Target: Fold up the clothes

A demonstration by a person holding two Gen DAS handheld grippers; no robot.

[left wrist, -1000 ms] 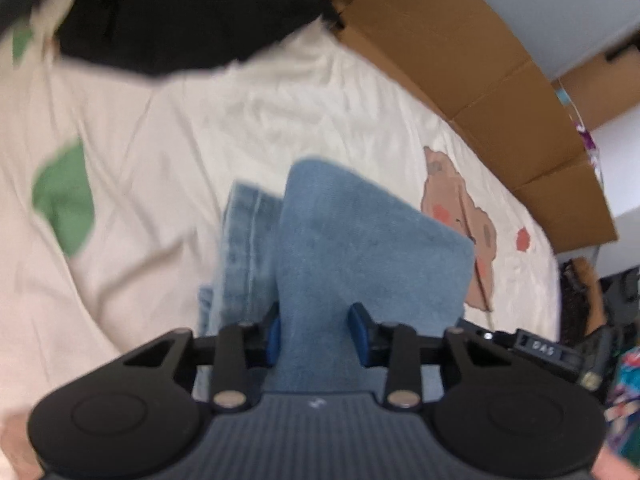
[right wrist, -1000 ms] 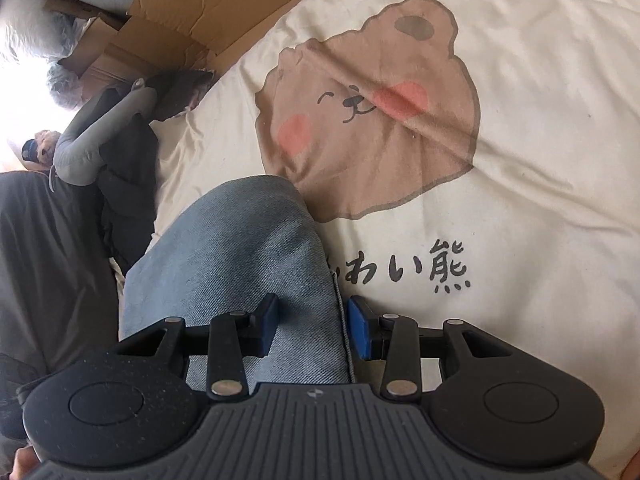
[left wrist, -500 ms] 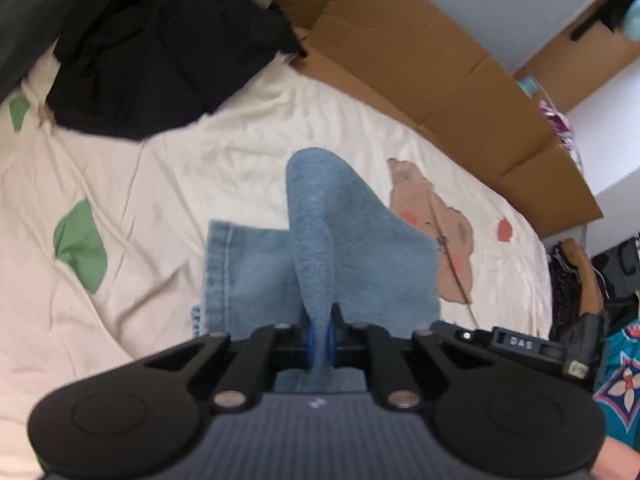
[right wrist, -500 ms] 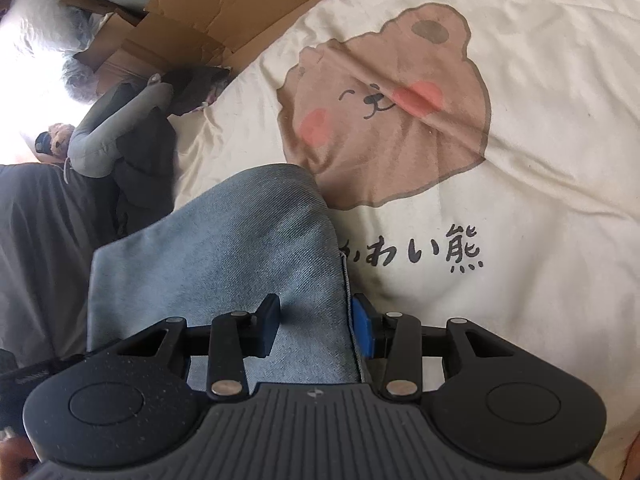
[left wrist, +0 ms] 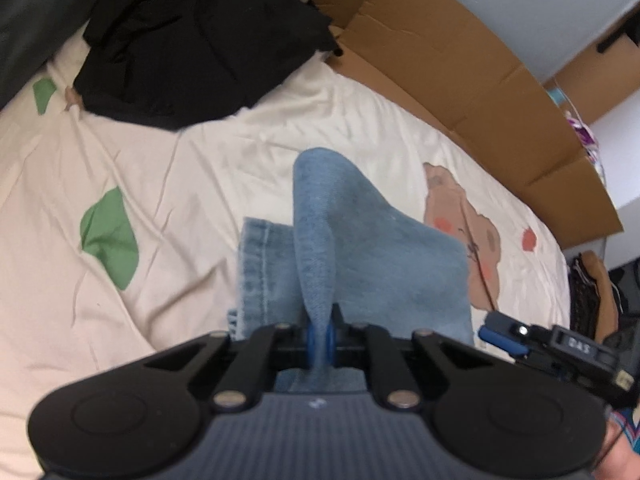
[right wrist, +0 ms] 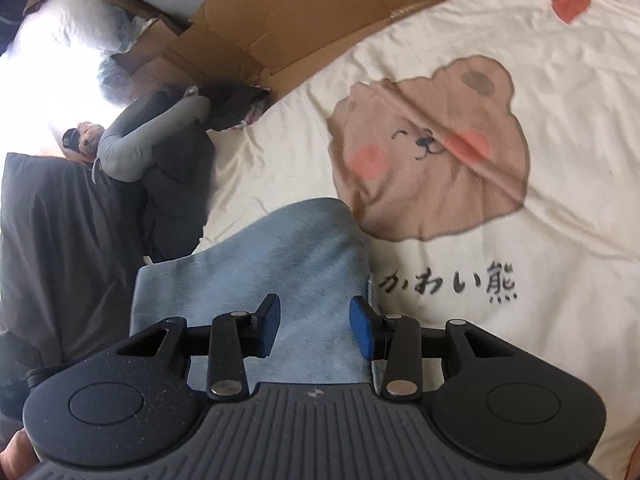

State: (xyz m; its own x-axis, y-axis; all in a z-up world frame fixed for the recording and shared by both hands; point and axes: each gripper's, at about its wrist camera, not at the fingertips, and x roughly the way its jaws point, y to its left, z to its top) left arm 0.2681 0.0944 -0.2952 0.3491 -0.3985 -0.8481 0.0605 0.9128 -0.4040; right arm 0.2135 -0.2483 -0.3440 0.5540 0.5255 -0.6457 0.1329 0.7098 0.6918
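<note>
- Your left gripper [left wrist: 319,336] pinches a raised ridge of the jeans [left wrist: 384,264], which lie on the bedsheet [left wrist: 200,184]; expect thick, heavy, limp denim
- Your right gripper [right wrist: 314,326] stands spread over them; grip the doubled edge

Left gripper [left wrist: 319,336]: black plastic body with a ribbed grey central panel bearing a small pale mark. Two round raised discs flank the panel. Black linkage arms are pinned with silver screws, and the finger pads [left wrist: 310,334] are blue.

Right gripper [right wrist: 314,328]: identical build, its black housing speckled with dust. Four silver screws are visible on the linkages. The blue pads [right wrist: 362,332] are rectangular. From the left wrist view its side carries a small label with pale lettering.
</note>
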